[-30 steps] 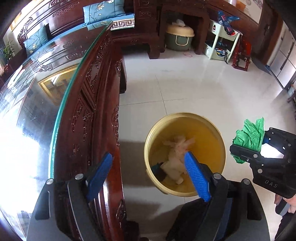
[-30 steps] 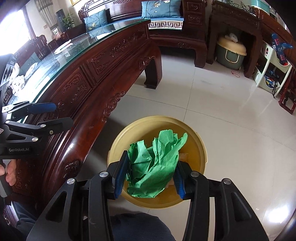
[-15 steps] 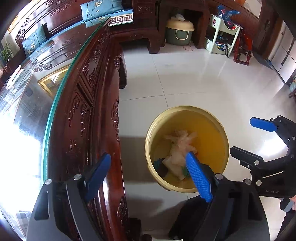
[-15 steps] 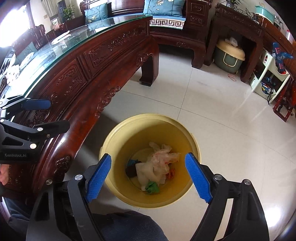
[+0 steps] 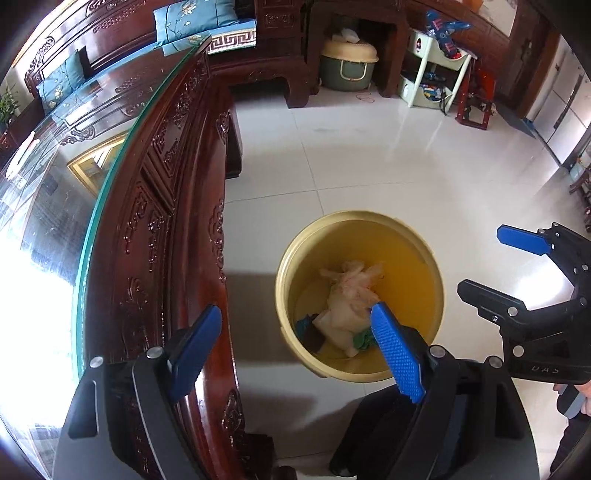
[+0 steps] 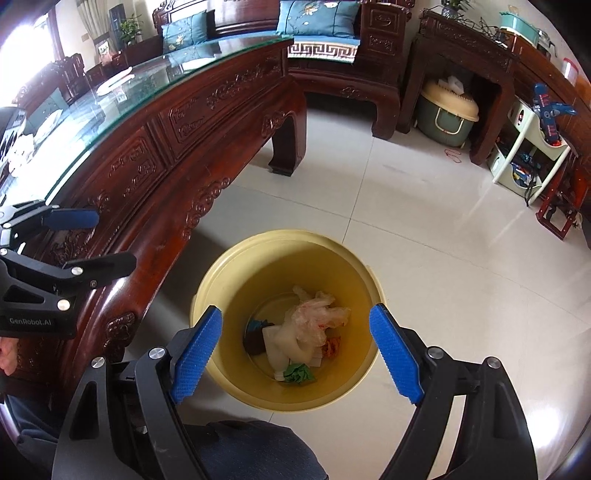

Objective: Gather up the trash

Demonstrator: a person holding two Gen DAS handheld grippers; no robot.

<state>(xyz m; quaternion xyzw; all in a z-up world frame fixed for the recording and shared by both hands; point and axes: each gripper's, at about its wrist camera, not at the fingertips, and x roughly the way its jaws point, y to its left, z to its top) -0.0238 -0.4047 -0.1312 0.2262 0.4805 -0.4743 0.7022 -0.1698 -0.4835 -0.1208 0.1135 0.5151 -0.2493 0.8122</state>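
Note:
A yellow bin [image 6: 236,266] stands on the tiled floor beside a carved wooden table; it also shows in the left wrist view [image 5: 417,236]. Inside lie a crumpled green paper [image 6: 298,373], a pale plastic bag [image 6: 314,321] and other scraps. My right gripper [image 6: 295,350] is open and empty above the bin; it also shows in the left wrist view [image 5: 491,262]. My left gripper [image 5: 295,350] is open and empty over the bin's left side and the table edge; it also shows in the right wrist view [image 6: 77,240].
The carved dark wood table [image 5: 166,221] with a glass top [image 5: 55,192] runs along the left. A wooden sofa with blue cushions [image 6: 317,18], a green lidded container [image 6: 447,110] and a white shelf unit [image 6: 524,155] stand at the far side of the tiled floor.
My right gripper opened and let go of the green paper, which dropped into the bin. Both grippers rose slightly.

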